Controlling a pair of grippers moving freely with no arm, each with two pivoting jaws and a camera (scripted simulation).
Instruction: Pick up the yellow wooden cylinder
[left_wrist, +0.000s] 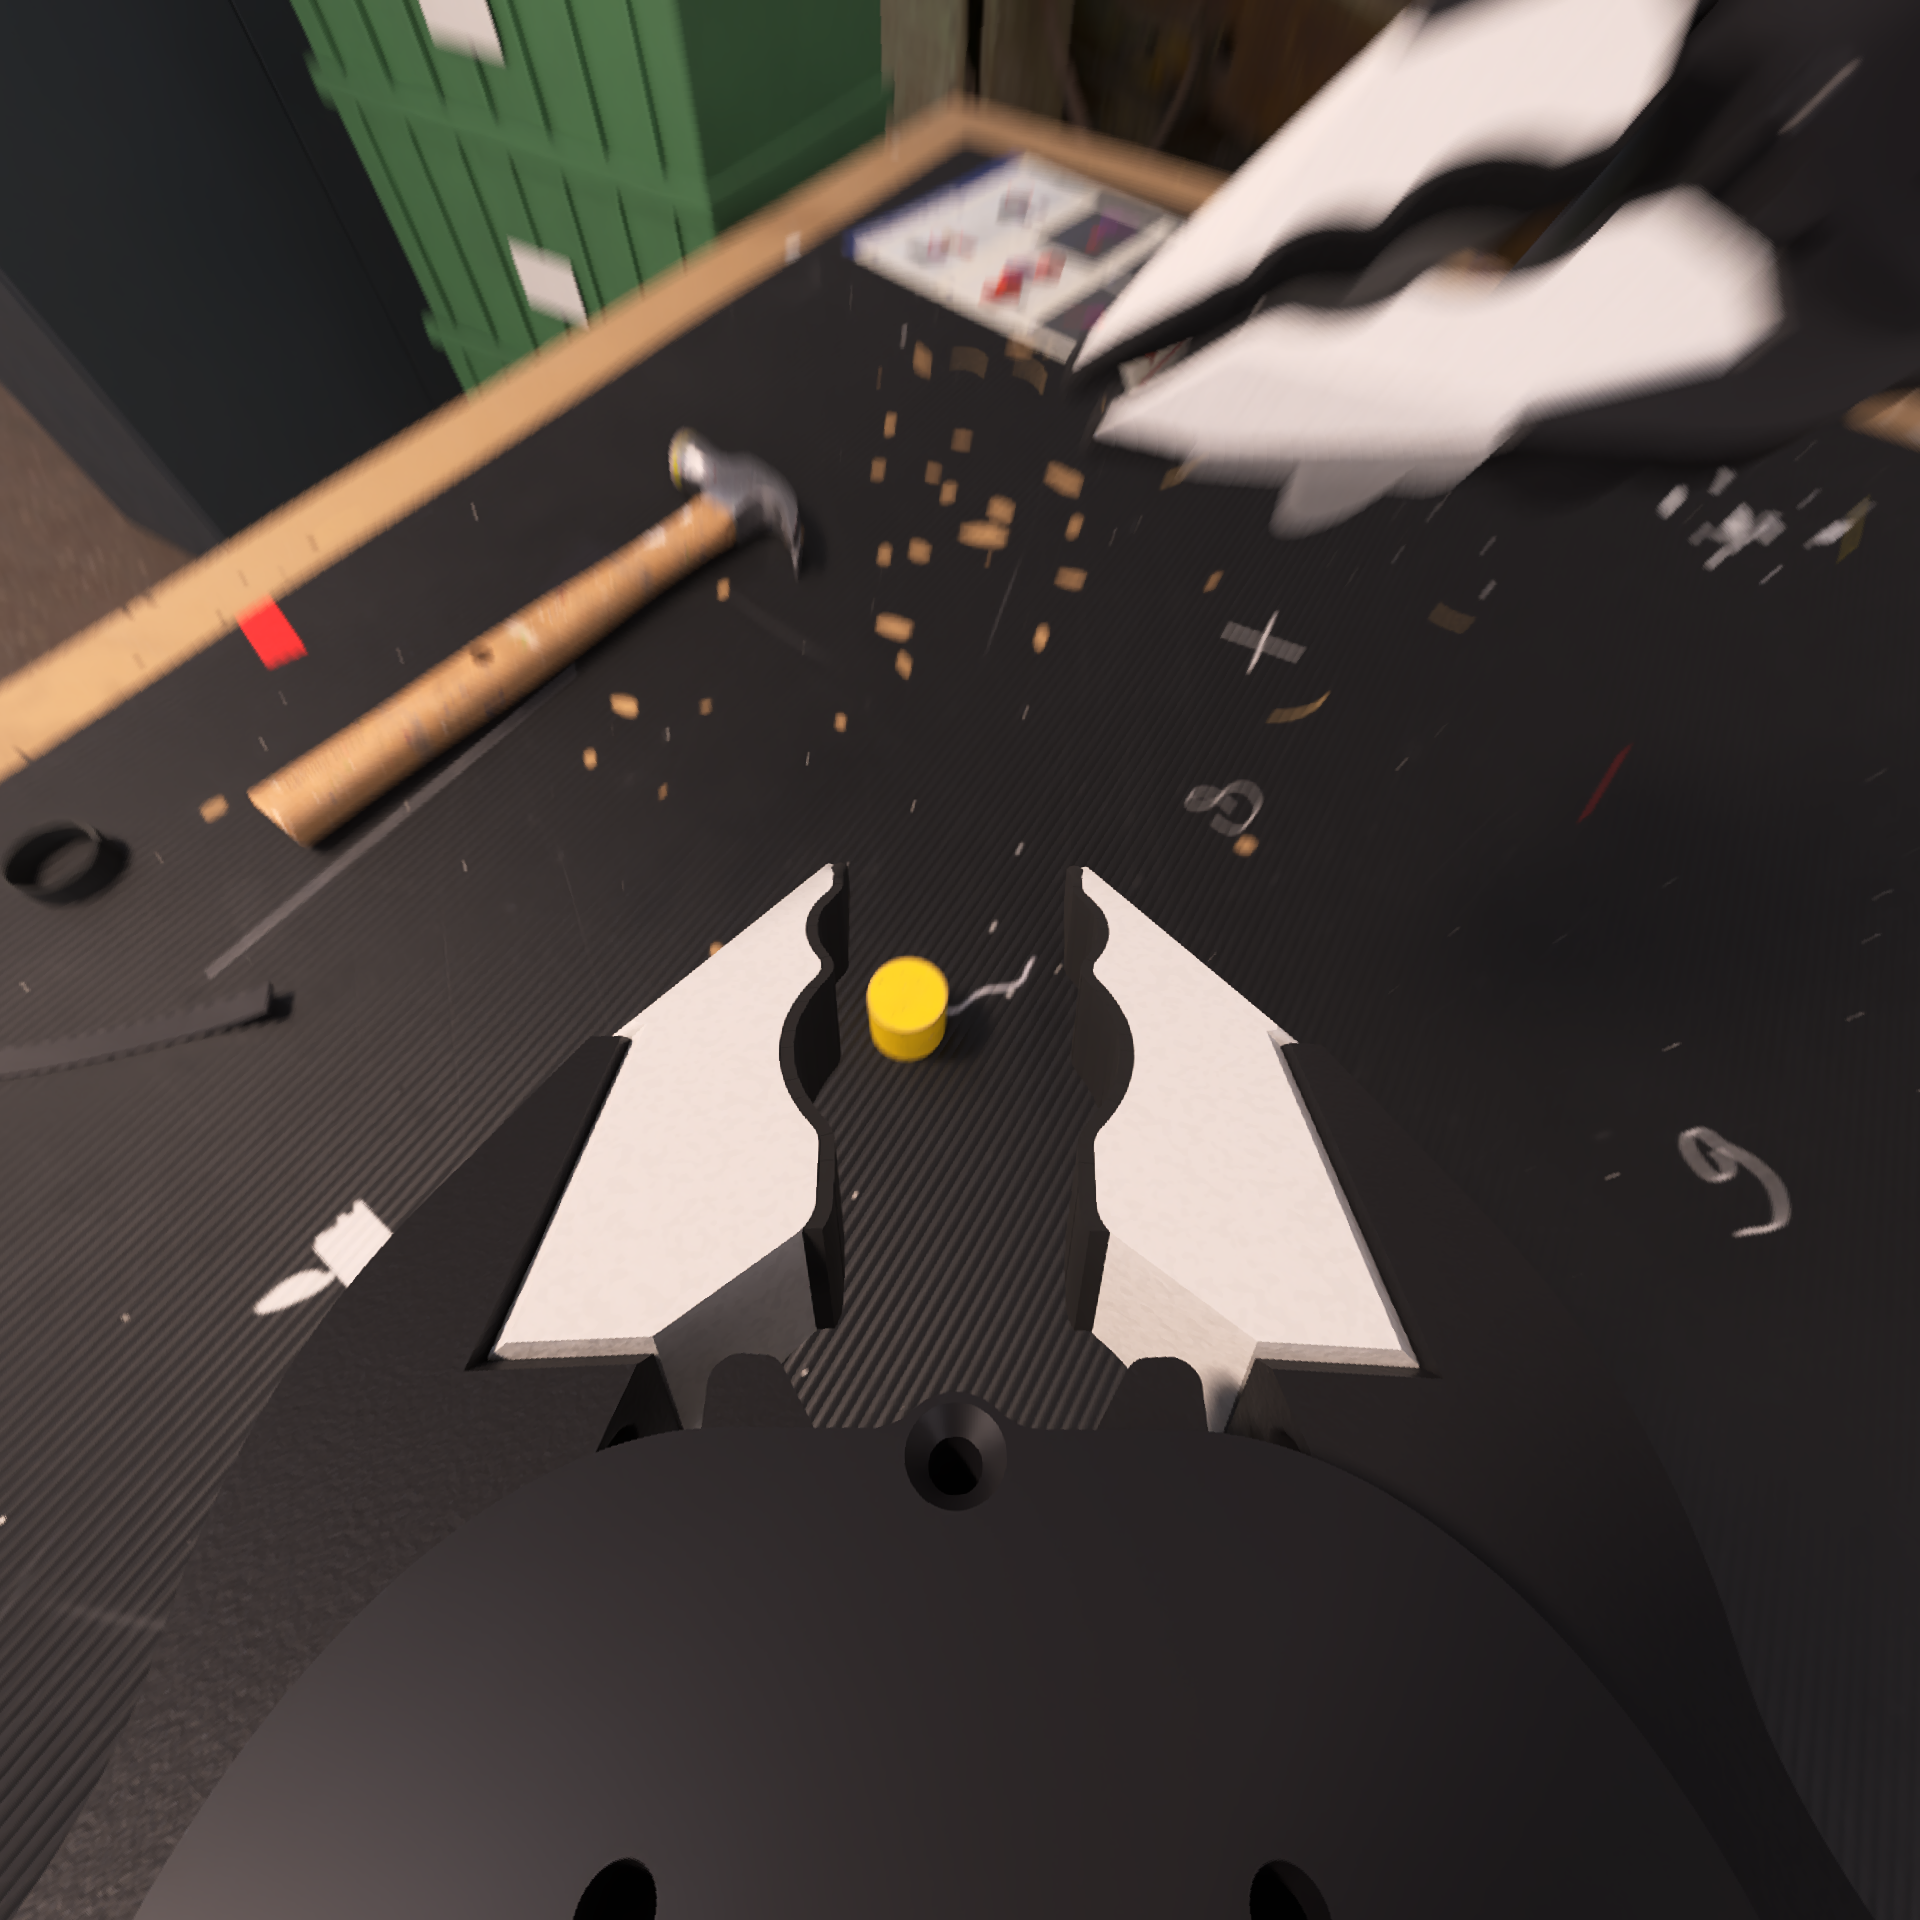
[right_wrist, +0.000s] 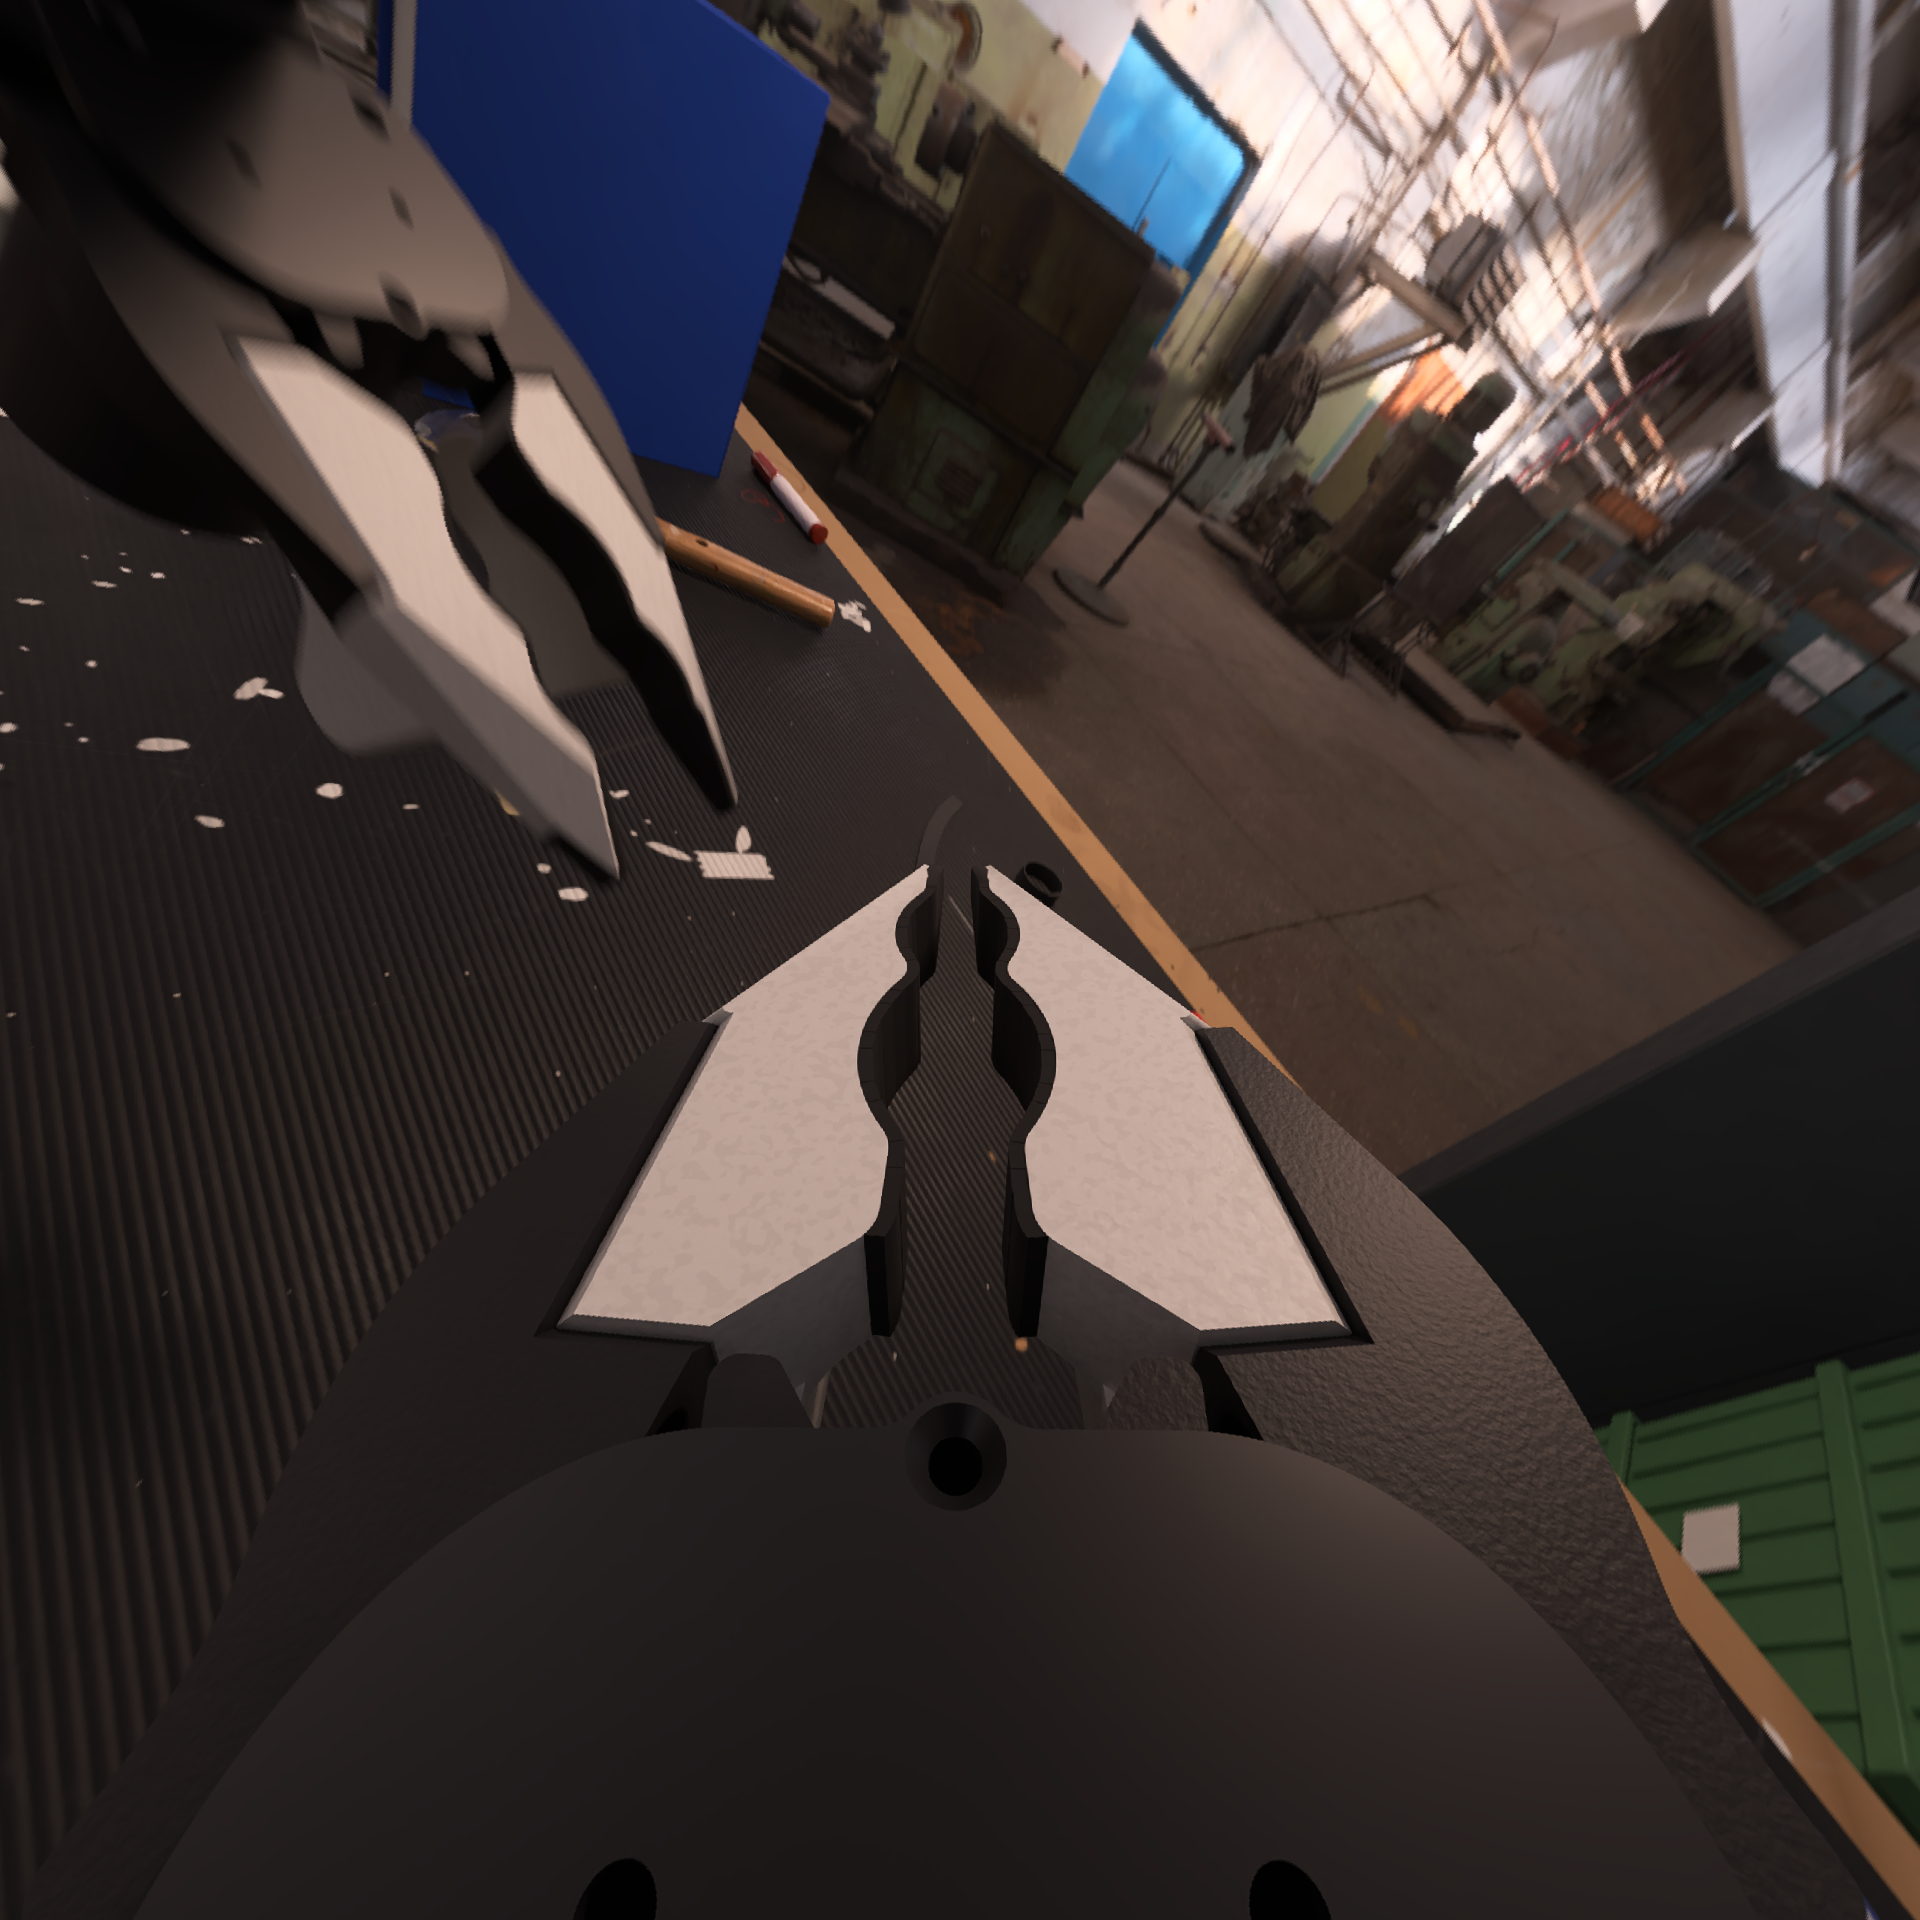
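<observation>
The yellow wooden cylinder (left_wrist: 907, 1006) stands upright on the black ribbed mat (left_wrist: 1455, 987). In the left wrist view my left gripper (left_wrist: 958, 871) is open, its fingers on either side of the cylinder, which sits nearer the left finger (left_wrist: 707, 1091) without touching it. My right gripper (left_wrist: 1089, 395) hovers blurred at the upper right, well away from the cylinder. In the right wrist view my right gripper (right_wrist: 954, 871) is shut and empty above the mat near the table's edge; the left gripper (right_wrist: 665, 831) shows at the upper left. The cylinder is not in that view.
A wooden-handled hammer (left_wrist: 499, 665) lies left of the cylinder, with wood chips (left_wrist: 977, 530) beyond. A printed sheet (left_wrist: 1018, 249) and green crate (left_wrist: 582, 156) are at the back. A black ring (left_wrist: 62, 862) sits far left. A marker (right_wrist: 792, 499) lies by the wooden table rim (right_wrist: 1039, 790).
</observation>
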